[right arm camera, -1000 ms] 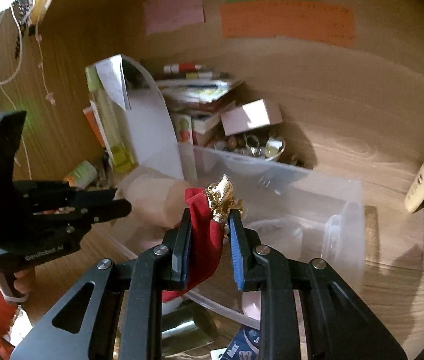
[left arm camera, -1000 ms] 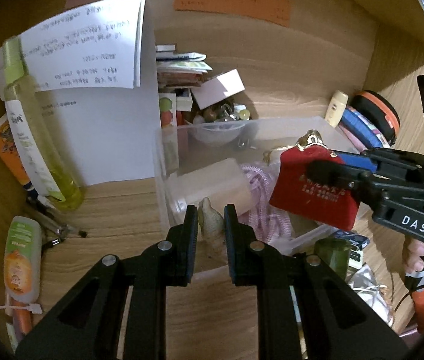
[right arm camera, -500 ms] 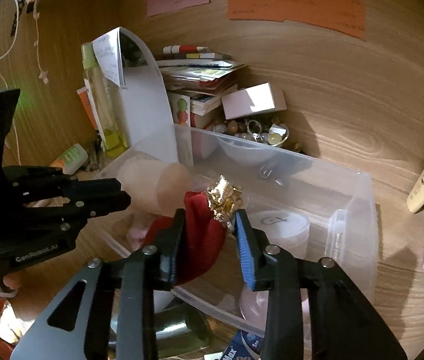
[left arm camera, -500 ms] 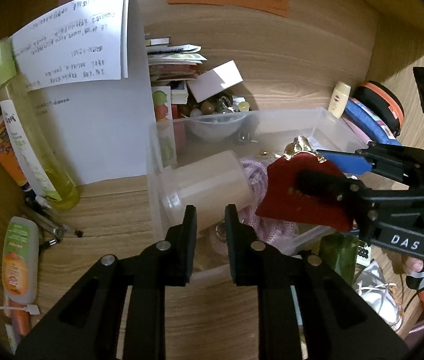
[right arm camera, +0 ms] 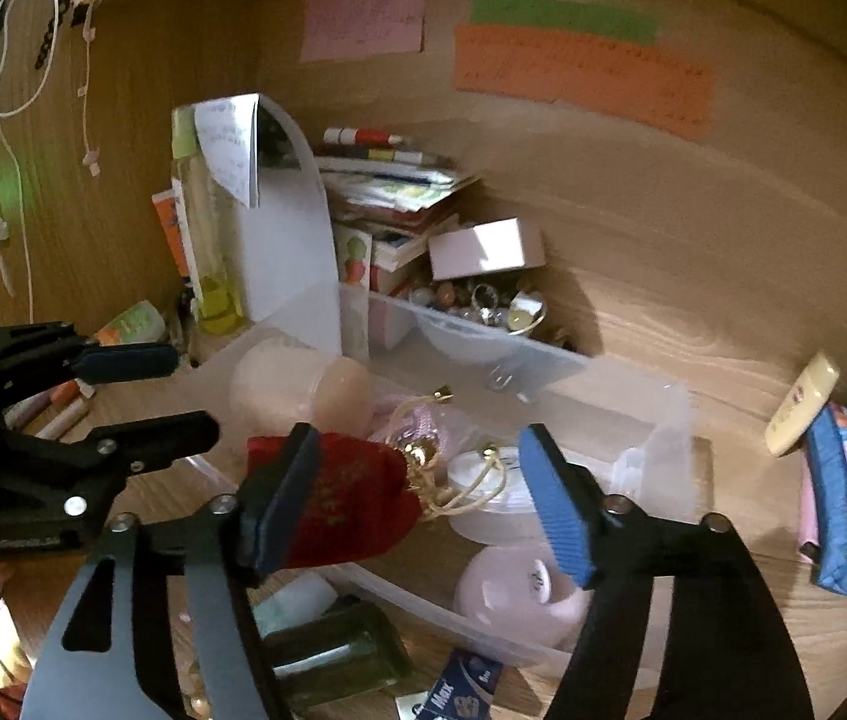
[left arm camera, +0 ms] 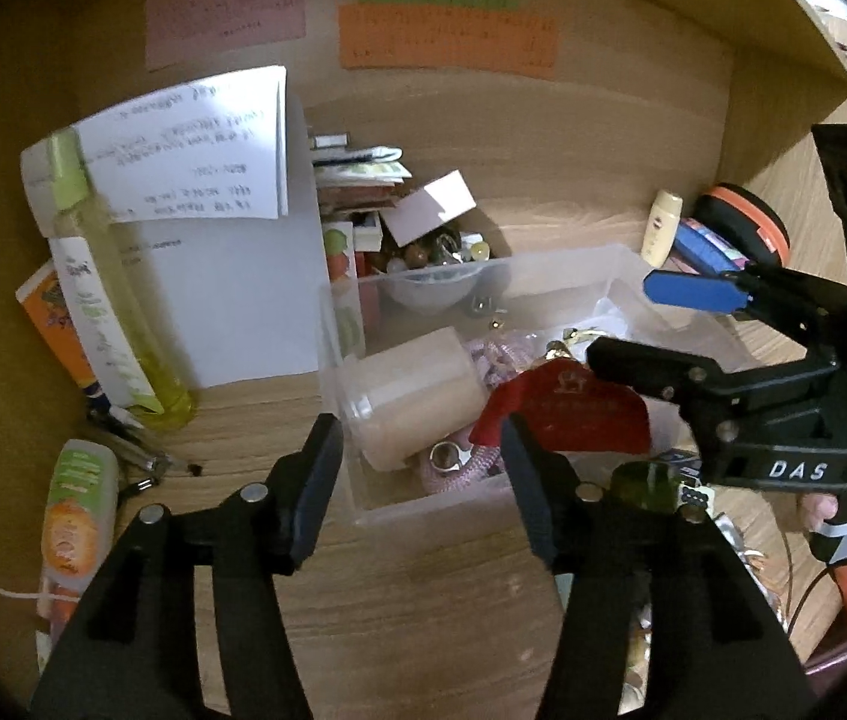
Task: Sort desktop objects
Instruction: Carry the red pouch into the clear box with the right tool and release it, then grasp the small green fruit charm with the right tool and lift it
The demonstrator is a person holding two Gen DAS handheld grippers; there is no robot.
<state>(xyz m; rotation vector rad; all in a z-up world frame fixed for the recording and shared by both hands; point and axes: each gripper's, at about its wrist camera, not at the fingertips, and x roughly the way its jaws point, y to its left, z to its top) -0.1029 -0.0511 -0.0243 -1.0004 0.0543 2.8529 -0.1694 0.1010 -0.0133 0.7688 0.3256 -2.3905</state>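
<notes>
My right gripper point(right arm camera: 423, 498) stands wide open over the clear bin point(right arm camera: 651, 420), and the red pouch point(right arm camera: 351, 510) lies in the bin at lower centre of the right view, touching my dark left pad point(right arm camera: 279, 498). To finish this step well, I judge I should lift straight up and clear that pad without dragging the cloth or snagging the gold cord point(right arm camera: 465, 492) at its neck.

My left gripper point(left arm camera: 417, 450) is open too, holding nothing, at the bin's near wall in the lower middle of its view.

The pouch point(left arm camera: 567, 414) is soft red fabric, creased and slumped, with faint gold print and gold beads on its drawstring. It rests beside a pale cup point(left arm camera: 417, 396) lying on its side.
</notes>
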